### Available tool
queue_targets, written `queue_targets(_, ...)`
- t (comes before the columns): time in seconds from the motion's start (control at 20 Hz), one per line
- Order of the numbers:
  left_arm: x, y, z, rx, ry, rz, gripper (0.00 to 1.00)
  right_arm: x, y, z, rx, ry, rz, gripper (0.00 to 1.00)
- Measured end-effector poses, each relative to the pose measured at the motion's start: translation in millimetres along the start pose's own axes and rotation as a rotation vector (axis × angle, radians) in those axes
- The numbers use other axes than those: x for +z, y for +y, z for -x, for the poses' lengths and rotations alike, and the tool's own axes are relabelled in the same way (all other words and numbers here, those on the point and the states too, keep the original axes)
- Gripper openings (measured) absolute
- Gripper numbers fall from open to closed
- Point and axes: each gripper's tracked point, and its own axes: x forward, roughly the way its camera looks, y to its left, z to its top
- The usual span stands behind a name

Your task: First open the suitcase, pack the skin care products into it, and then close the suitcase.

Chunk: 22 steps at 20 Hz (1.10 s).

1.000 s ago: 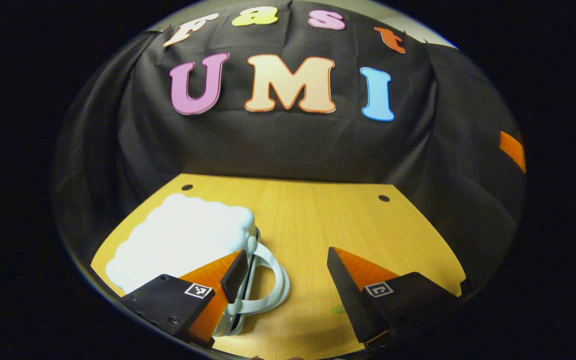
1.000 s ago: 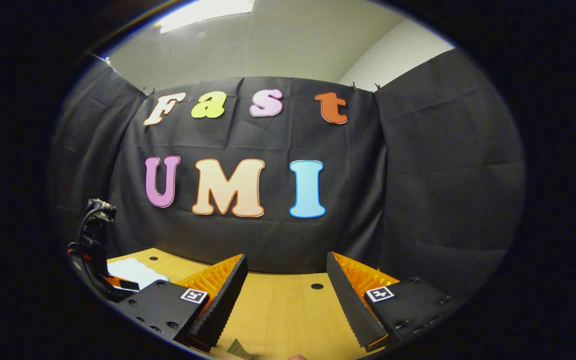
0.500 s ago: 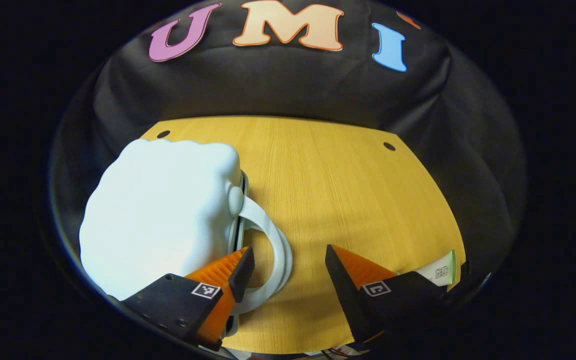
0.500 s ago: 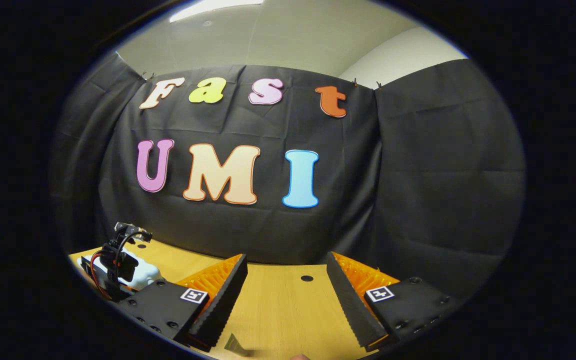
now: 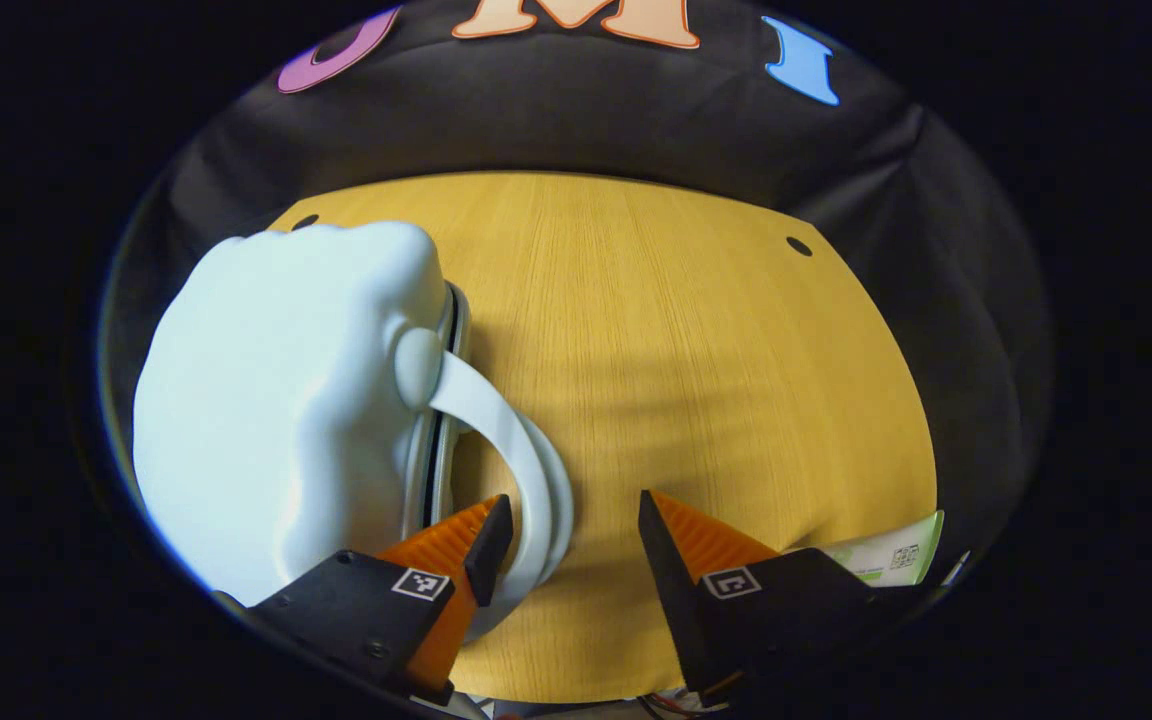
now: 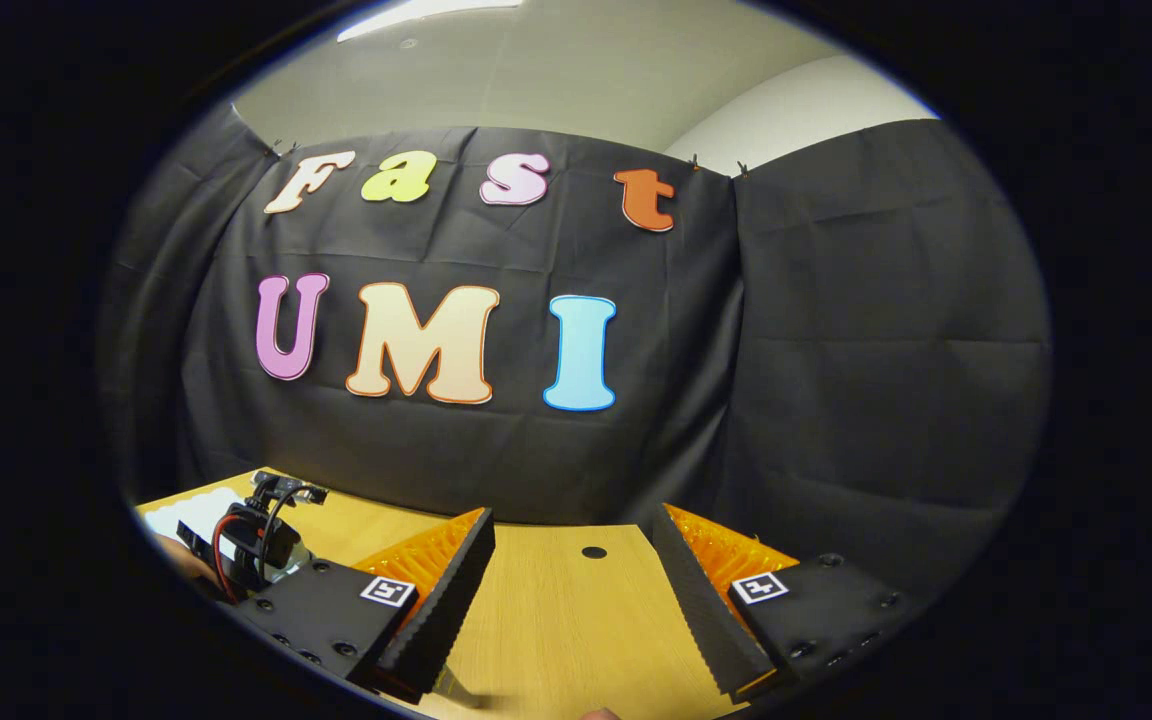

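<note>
On wooden table [image 5: 696, 330], suitcase [image 5: 276, 400] handle [image 5: 521, 480] arcs just left-front of left gripper [image 5: 568, 535], its 2 fingers apart, nothing held.

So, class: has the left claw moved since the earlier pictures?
Yes. Judged against the white suitcase, the left claw has come forward and down: the suitcase now looms larger, and its handle lies by one finger.

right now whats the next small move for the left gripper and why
Probably ease the left gripper slightly left and forward so the white handle sits between its fingers, then close. Its jaws are open, one finger already touches the handle, and the suitcase looks closed on the table.
</note>
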Motion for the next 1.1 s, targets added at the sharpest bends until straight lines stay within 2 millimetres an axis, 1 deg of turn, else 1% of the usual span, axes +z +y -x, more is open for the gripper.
queue_targets(0.05, 1, 1, -2, 0.0, 0.0, 0.001, 0.75, -1, -1, 0, 0.002, 0.0, 0.002, 0.99)
queue_targets(0.1, -1, 7, -1, 0.025, 0.008, -0.009, 0.66, -2, -2, 1, 0.004, 0.001, 0.003, 0.99)
queue_targets(0.15, -1, 16, -1, 0.061, 0.012, -0.033, 0.52, -3, -3, 0, 0.003, 0.002, 0.002, 0.99)
queue_targets(0.2, -1, 19, -2, 0.071, 0.016, -0.036, 0.38, -4, -3, 0, 0.006, 0.001, -0.001, 0.99)
queue_targets(0.25, -3, 19, -1, 0.072, 0.021, -0.027, 0.24, -3, -4, 0, 0.008, 0.0, -0.004, 0.99)
queue_targets(0.3, -1, 19, 0, 0.07, 0.018, -0.024, 0.14, -5, -5, 0, 0.009, -0.002, -0.007, 0.99)
queue_targets(0.45, -1, 18, 0, 0.064, 0.02, -0.059, 0.1, -5, -7, 1, 0.018, -0.007, -0.008, 0.98)
queue_targets(0.65, 2, 15, -2, 0.044, 0.013, -0.09, 0.0, -5, -11, 2, 0.03, -0.016, -0.014, 0.98)
queue_targets(0.75, 6, 11, 1, 0.041, -0.003, -0.086, 0.0, -5, -14, 1, 0.037, -0.023, -0.019, 0.98)
queue_targets(0.8, 7, 10, 5, 0.041, -0.01, -0.087, 0.0, -5, -16, 2, 0.04, -0.026, -0.02, 0.98)
queue_targets(0.9, 19, 8, 15, 0.058, -0.043, -0.1, 0.0, -5, -18, 2, 0.051, -0.033, -0.023, 0.99)
queue_targets(1.05, 33, 14, 33, 0.05, -0.068, -0.069, 0.0, -5, -22, 3, 0.075, -0.041, -0.034, 0.99)
queue_targets(1.1, 34, 14, 35, 0.049, -0.076, -0.056, 0.0, -7, -19, 3, 0.094, -0.042, -0.041, 0.99)
